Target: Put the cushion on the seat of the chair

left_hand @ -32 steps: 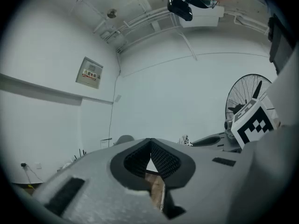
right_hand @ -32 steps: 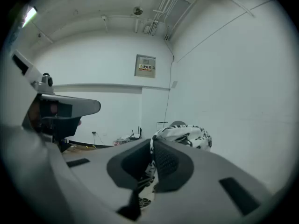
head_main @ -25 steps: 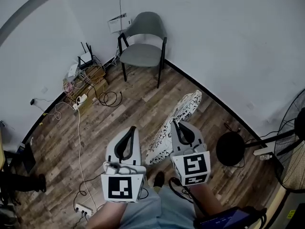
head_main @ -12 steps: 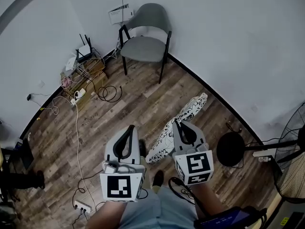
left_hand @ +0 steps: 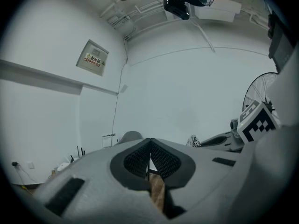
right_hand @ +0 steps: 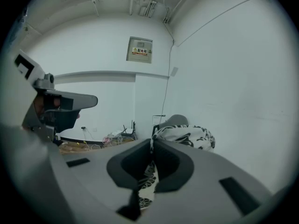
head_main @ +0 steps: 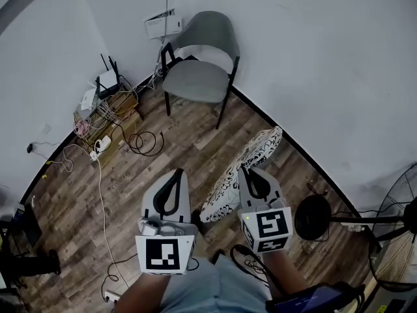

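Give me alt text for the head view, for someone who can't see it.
The right claw grips a black-and-white patterned cushion by its edge over a wooden floor; the left claw beside it is shut and empty. A grey chair stands ahead by the white wall, its seat bare.

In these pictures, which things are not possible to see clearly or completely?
- Left gripper view: the seat of the chair, hidden behind the body of the left gripper.
- Head view: the fan, cut off by the right edge.
- Right gripper view: print on the wall sign, too small to read.
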`<action>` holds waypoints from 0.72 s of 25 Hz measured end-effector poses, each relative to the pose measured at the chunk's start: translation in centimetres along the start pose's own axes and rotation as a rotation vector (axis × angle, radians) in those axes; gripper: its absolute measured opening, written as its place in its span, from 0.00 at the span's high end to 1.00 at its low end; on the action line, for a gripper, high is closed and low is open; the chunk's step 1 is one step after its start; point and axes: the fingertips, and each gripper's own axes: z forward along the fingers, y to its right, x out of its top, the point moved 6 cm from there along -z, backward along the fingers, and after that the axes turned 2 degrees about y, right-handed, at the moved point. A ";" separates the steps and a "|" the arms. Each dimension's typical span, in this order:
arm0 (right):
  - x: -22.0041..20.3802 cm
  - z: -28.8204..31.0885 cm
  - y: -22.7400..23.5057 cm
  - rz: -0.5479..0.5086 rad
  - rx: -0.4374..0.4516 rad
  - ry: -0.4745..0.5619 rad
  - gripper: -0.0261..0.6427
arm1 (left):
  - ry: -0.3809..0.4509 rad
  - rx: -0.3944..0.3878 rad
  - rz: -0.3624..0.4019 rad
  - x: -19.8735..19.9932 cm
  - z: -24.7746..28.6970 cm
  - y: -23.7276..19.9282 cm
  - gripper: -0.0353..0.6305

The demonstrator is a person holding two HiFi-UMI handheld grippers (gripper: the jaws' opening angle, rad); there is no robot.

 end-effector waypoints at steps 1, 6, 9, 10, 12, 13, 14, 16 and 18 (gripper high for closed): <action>0.7 1.2 0.0 -0.006 -0.007 0.006 0.94 | 0.005 -0.005 0.001 0.3 1.0 -1.0 0.93; 4.0 6.2 0.5 -0.020 -0.030 0.034 0.94 | 0.044 -0.018 0.005 2.2 5.5 -5.0 0.93; 5.6 8.6 1.0 -0.027 -0.037 0.049 0.94 | 0.056 -0.025 0.003 3.1 7.7 -6.5 0.93; 6.0 9.4 1.2 -0.029 -0.039 0.053 0.94 | 0.055 -0.025 0.004 3.2 8.3 -6.9 0.93; 6.5 10.7 1.6 -0.029 -0.038 0.059 0.94 | 0.053 -0.019 0.020 3.2 9.5 -7.8 0.93; 6.7 11.3 1.8 -0.029 -0.037 0.062 0.94 | 0.054 -0.016 0.036 3.1 10.1 -8.3 0.93; 6.8 11.8 2.0 -0.030 -0.037 0.064 0.94 | 0.056 -0.016 0.049 3.1 10.7 -8.6 0.93; 7.0 13.0 2.4 -0.027 -0.038 0.067 0.94 | 0.053 -0.022 0.050 3.1 11.8 -8.8 0.93; 7.1 14.3 2.9 -0.015 -0.039 0.068 0.94 | 0.049 -0.028 0.035 3.2 12.9 -9.0 0.93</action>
